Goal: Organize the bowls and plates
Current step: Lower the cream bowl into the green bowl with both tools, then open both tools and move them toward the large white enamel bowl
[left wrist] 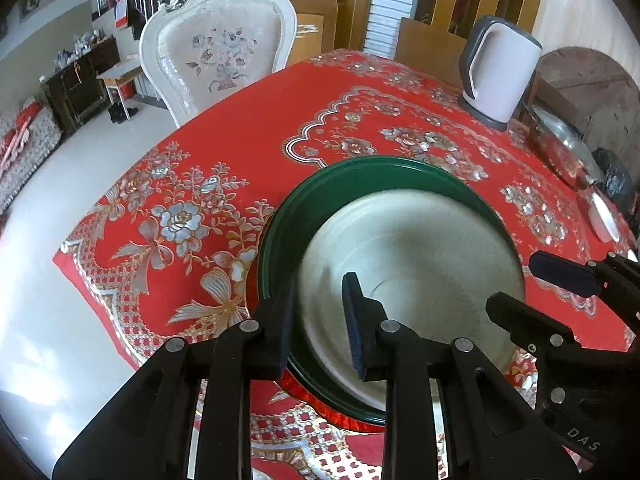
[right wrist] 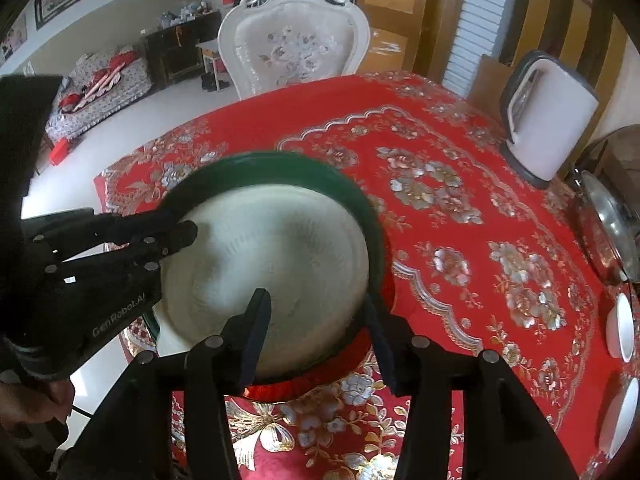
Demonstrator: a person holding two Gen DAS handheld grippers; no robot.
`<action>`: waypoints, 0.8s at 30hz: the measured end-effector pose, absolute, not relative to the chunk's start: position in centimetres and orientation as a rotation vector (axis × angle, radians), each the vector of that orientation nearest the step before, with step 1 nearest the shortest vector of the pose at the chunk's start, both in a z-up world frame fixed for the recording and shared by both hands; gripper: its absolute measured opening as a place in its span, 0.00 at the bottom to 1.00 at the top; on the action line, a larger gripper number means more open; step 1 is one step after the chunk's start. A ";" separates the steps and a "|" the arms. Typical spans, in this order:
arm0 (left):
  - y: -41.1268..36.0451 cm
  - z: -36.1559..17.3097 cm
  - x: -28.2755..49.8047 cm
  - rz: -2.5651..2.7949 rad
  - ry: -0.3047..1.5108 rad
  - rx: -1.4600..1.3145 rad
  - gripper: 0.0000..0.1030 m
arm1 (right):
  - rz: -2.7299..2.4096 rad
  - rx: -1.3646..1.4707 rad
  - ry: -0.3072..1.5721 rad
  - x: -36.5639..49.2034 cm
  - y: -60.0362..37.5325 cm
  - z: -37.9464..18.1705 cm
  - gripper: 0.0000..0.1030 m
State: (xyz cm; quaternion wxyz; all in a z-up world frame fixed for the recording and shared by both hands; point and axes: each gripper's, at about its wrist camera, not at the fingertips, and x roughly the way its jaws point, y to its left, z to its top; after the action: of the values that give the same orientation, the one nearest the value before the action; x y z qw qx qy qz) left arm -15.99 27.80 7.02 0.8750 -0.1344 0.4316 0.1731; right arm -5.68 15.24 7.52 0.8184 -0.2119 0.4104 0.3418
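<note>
A dark green dish (left wrist: 280, 216) (right wrist: 360, 200) with a blurred white inside (left wrist: 412, 240) (right wrist: 280, 248) rests on a shiny red dish (left wrist: 320, 412) (right wrist: 304, 384) on the red flowered tablecloth. I cannot tell if the white part is a separate dish. My left gripper (left wrist: 320, 280) (right wrist: 186, 226) is shut on the green dish's left rim, one finger outside and one on the white. My right gripper (right wrist: 314, 294) (left wrist: 514, 280) straddles the near right rim with its jaws well apart, open, and its pads do not press on the dish.
A white kettle (left wrist: 500, 68) (right wrist: 552, 120) stands at the far right. A metal basin (left wrist: 560, 144) (right wrist: 608, 224) and small white bowls (right wrist: 624, 328) line the right edge. A white chair (left wrist: 216, 52) stands behind the table, whose edge drops off at left.
</note>
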 end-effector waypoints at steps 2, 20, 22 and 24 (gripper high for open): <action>27.8 7.2 -16.1 0.358 0.893 -0.287 0.27 | 0.731 -0.443 0.876 -5.5 15.1 7.7 0.52; 26.7 9.4 -15.8 0.301 0.841 -0.288 0.58 | 0.781 -0.198 0.981 -3.2 11.3 7.0 0.54; 26.3 9.7 -15.7 0.290 0.835 -0.280 0.58 | 0.778 -0.190 0.975 -3.2 10.9 7.2 0.56; 25.7 9.9 -15.4 0.275 0.835 -0.273 0.58 | 0.775 -0.176 0.971 -3.1 10.3 7.4 0.57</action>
State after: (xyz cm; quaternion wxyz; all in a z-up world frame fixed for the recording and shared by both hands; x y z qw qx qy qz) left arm -15.36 25.72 9.94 0.8960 -0.1315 0.4028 0.1329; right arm -3.10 10.35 7.40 0.8096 -0.0824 0.4543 0.3625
